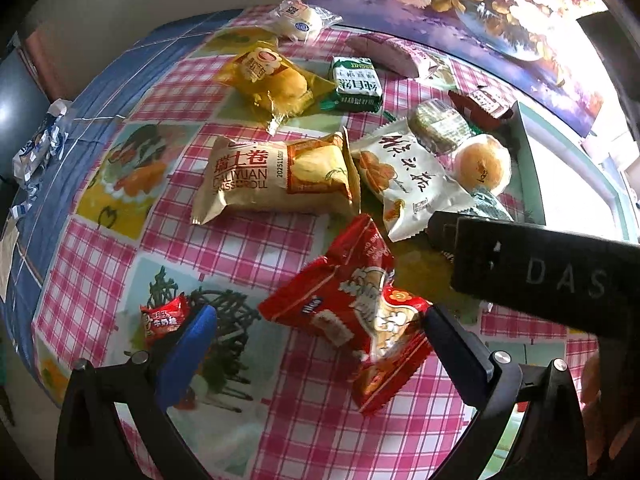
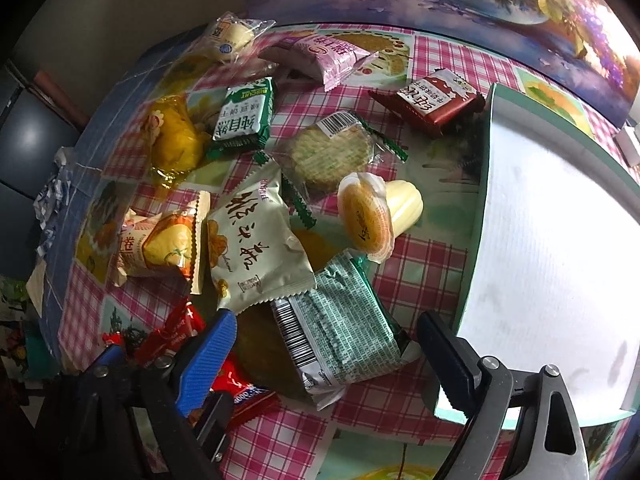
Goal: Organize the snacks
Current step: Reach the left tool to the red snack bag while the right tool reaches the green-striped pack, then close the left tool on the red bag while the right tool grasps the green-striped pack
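Note:
In the left wrist view my left gripper [image 1: 320, 314] hangs open over a red snack packet [image 1: 352, 320] that lies on the checked tablecloth. The blue pad [image 1: 192, 344] stands well clear of the packet and the black pad [image 1: 456, 340] sits at its right edge. In the right wrist view my right gripper [image 2: 326, 320] is open around a grey-green printed packet [image 2: 340, 332]; neither pad presses on it. The right gripper's black body [image 1: 540, 268] crosses the left view. A white tray with a green rim [image 2: 486, 160] stands to the right.
Several more snacks lie loose behind: a swiss roll packet [image 1: 272, 176], a white packet [image 2: 252, 240], a yellow cake [image 1: 276, 80], a green biscuit pack [image 2: 244, 112], a round pastry [image 2: 364, 216], a dark red pack [image 2: 432, 100]. The table edge [image 1: 48, 200] curves along the left.

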The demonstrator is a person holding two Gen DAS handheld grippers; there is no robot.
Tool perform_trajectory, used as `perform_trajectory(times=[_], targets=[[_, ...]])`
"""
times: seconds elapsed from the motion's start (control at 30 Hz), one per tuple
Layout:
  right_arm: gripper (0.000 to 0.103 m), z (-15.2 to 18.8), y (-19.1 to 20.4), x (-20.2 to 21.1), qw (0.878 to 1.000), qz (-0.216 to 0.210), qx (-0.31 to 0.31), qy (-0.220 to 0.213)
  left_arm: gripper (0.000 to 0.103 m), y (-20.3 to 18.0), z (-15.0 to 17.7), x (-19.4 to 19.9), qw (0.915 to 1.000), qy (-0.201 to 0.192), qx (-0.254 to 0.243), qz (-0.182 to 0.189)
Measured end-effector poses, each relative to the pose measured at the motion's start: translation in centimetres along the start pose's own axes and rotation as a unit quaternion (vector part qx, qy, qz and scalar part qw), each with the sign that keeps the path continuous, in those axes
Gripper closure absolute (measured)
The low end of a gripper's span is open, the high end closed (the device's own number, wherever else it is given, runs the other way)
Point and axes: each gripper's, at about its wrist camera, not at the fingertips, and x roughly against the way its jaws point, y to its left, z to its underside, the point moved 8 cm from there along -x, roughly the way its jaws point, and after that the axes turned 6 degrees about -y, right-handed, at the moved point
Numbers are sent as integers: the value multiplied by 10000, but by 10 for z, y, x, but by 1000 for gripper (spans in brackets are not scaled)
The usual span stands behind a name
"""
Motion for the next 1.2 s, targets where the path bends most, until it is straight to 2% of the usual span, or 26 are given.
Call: perform_trajectory(times=[0.07, 0.2, 0.53, 0.83, 0.87, 0.93, 0.97, 1.03, 1.2], targets=[[20, 1, 1, 0, 10000, 27, 9, 2, 0, 1, 0, -2, 10000, 17, -11, -43], [24, 2, 5, -9, 9999, -20, -108, 40, 0, 8, 2, -3, 9999, 35, -6, -131], [25, 12, 15, -20, 9998, 110, 85, 121, 1, 54, 1, -8, 9988, 125, 162, -442], [25, 27, 25, -35, 9987, 323, 355, 144, 1, 56, -16, -15, 9983, 150, -121, -550], [26, 27, 26, -36, 9987, 323, 357, 141, 2, 55, -18, -15, 9981, 154, -169, -573], [34, 27, 29, -37, 9989, 312, 339, 119, 16, 50, -20, -17, 9983, 159, -210, -529], [36, 28, 29, -37, 9988, 327, 345, 115, 19, 48, -21, -17, 9985, 171, -197, -485], [39, 30, 32, -38, 9985, 189, 459, 251, 20, 44, -23, -17, 9987, 214, -147, -449], [43, 26, 34, -36, 9989, 98, 388, 253, 24, 39, -26, -17, 9985, 213, -141, -479]])
